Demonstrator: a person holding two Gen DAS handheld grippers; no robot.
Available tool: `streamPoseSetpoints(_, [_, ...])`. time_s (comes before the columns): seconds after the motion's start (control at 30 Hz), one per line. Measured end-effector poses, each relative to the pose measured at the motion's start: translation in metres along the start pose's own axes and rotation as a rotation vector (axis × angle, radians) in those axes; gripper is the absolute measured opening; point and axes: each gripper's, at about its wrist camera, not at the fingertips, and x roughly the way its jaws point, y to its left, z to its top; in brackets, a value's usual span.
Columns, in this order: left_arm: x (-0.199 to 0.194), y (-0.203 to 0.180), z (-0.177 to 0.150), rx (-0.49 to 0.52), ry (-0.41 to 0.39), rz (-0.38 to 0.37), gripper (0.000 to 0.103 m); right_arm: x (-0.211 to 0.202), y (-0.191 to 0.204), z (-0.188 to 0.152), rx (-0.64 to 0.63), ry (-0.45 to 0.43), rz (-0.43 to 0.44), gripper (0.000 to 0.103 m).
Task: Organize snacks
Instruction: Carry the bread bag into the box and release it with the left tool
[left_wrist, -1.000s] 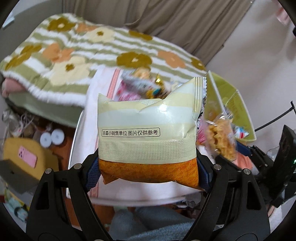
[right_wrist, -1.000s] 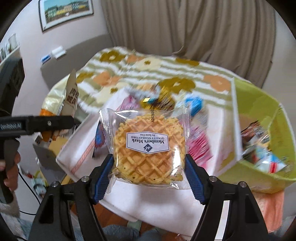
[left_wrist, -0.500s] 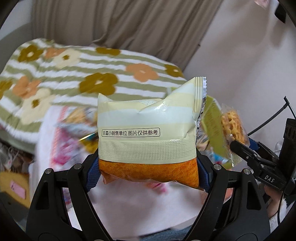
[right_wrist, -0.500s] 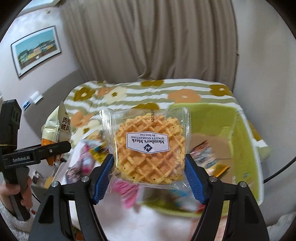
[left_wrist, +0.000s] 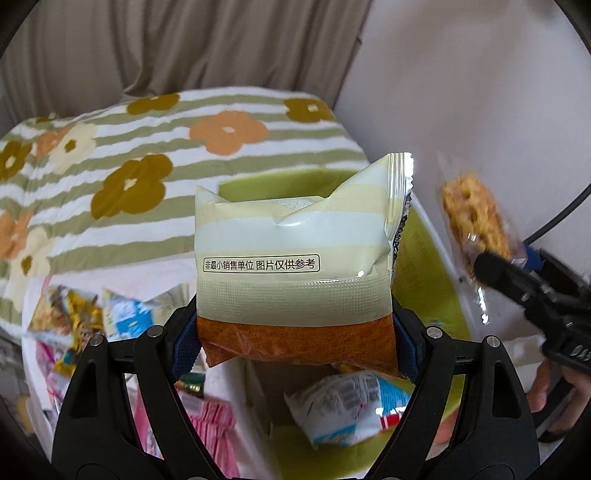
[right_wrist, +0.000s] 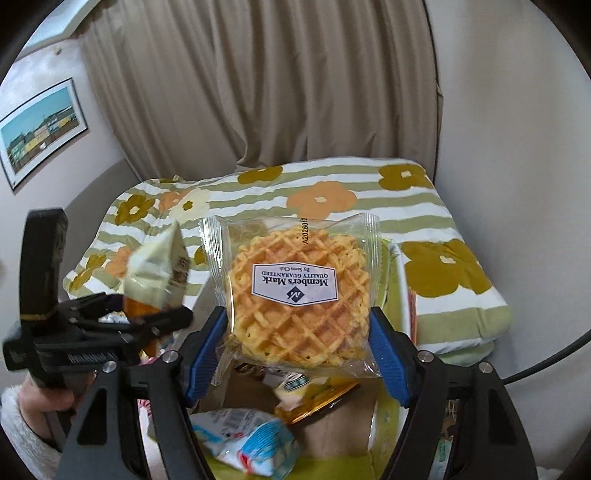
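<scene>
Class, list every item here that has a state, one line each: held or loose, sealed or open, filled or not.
Left tongs: shut on the cream-and-orange packet.
Cream-and-orange packet: sealed, held upright.
Right tongs: shut on the waffle packet.
Waffle packet: sealed, held above the bin.
Green bin: open-topped, snacks already inside.
Blue-and-white packet: loose, lying in the bin.

Both grippers: left gripper (left_wrist: 295, 332) and right gripper (right_wrist: 297, 347) have black frames, silver screws, blue pads (right_wrist: 386, 354). Fluffy white sleeve (right_wrist: 14, 424) on left hand (right_wrist: 48, 400).

Both wrist cameras look steeply down, close over the green bin (left_wrist: 424, 266).
</scene>
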Motion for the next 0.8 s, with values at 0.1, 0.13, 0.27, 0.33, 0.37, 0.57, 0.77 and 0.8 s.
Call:
streamPoseSetpoints(0.1, [0.020, -0.013, 0.009, 0.058, 0.027, 0.041, 0.083, 0.009, -0.009, 0.003, 0.027, 0.020, 0.006, 0.070])
streamPoseSetpoints(0.13, [0.026, -0.015, 0.012, 0.069, 0.035, 0.048, 0.083, 0.014, -0.013, 0.006, 0.037, 0.029, 0.005, 0.070])
streamPoseSetpoints(0.27, [0.047, -0.015, 0.019, 0.074, 0.097, 0.034, 0.090, 0.026, -0.026, 0.010, 0.082, 0.050, -0.003, 0.070])
streamPoseSetpoints(0.33, [0.057, -0.013, 0.021, 0.081, 0.133, 0.042, 0.097, 0.030, -0.029, 0.011, 0.096, 0.055, -0.007, 0.070])
streamPoseSetpoints(0.37, [0.059, -0.013, 0.021, 0.089, 0.139, 0.052, 0.098, 0.031, -0.031, 0.011, 0.102, 0.057, -0.011, 0.070])
streamPoseSetpoints(0.57, [0.052, -0.006, 0.012, 0.102, 0.142, 0.028, 0.098, 0.038, -0.033, 0.009, 0.127, 0.079, -0.020, 0.070])
streamPoseSetpoints(0.77, [0.039, 0.001, 0.007, 0.088, 0.135, 0.026, 0.098, 0.037, -0.027, 0.006, 0.121, 0.088, -0.020, 0.070])
streamPoseSetpoints(0.8, [0.036, 0.003, 0.005, 0.087, 0.130, 0.029, 0.098, 0.036, -0.026, 0.006, 0.118, 0.087, -0.019, 0.070])
